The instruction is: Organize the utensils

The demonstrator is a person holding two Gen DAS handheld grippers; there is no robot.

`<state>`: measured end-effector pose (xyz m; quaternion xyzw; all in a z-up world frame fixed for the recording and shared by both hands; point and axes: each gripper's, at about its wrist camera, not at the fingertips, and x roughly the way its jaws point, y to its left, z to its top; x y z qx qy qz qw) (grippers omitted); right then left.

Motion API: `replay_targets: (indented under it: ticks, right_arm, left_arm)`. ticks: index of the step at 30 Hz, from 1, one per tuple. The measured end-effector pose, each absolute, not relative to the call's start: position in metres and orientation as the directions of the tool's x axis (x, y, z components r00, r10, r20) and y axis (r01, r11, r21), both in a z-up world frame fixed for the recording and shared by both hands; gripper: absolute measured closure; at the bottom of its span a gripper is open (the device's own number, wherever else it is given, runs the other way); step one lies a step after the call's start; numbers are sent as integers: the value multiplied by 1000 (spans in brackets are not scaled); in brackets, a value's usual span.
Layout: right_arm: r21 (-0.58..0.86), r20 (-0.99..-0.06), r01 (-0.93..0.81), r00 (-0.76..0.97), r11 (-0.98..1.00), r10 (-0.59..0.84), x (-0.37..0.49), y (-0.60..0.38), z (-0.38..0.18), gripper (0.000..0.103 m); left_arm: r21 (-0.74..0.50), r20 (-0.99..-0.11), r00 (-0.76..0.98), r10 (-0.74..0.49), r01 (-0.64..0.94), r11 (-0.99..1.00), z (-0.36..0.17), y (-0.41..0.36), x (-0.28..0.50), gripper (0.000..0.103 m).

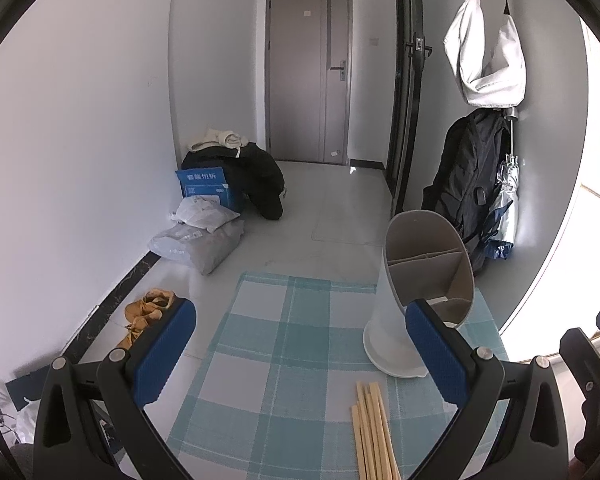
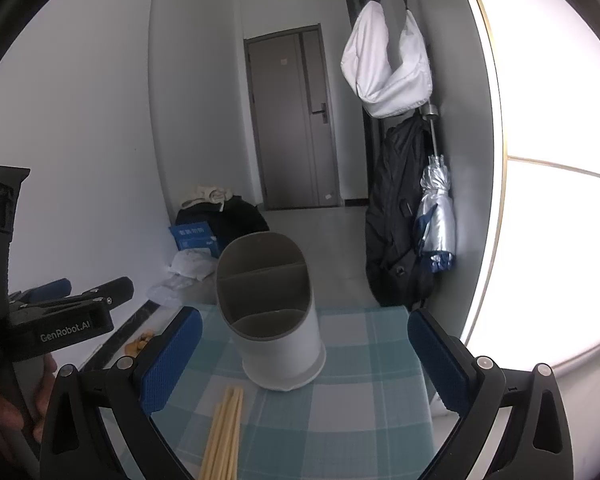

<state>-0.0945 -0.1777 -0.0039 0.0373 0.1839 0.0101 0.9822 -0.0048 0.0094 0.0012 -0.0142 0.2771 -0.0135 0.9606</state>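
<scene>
A white utensil holder [image 1: 416, 296] with a grey divided inside stands on a blue-and-white checked cloth [image 1: 284, 344]; it also shows in the right wrist view [image 2: 276, 320]. Several pale wooden chopsticks [image 1: 374, 432] lie bundled on the cloth in front of the holder, also seen in the right wrist view [image 2: 226, 432]. My left gripper [image 1: 300, 344] is open and empty, above the cloth, left of the holder. My right gripper [image 2: 304, 356] is open and empty, facing the holder, with the chopsticks below it. The left gripper's body [image 2: 60, 320] shows at the left of the right wrist view.
The cloth [image 2: 364, 380] covers a small table. On the floor beyond lie bags and a blue box [image 1: 204, 188], and brown shoes [image 1: 148, 312] at the left. A dark jacket [image 1: 472, 184], a white bag [image 1: 484, 52] and an umbrella [image 2: 436, 220] hang on the right wall.
</scene>
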Motion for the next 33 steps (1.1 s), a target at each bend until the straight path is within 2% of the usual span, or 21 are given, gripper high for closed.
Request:
replay_targets:
  ticks: [16,33]
  right_arm:
    - [70,-344,-12,938,997,35,-97,-177,-4,0]
    - [75,-339,-30,939,997,54,-97,-175,-5,0]
  left_arm:
    - [-60,-562,825,-58,29,998,0,13,-1,1]
    - [-49,-543,838,-52,30,998,-2,13,-4,1]
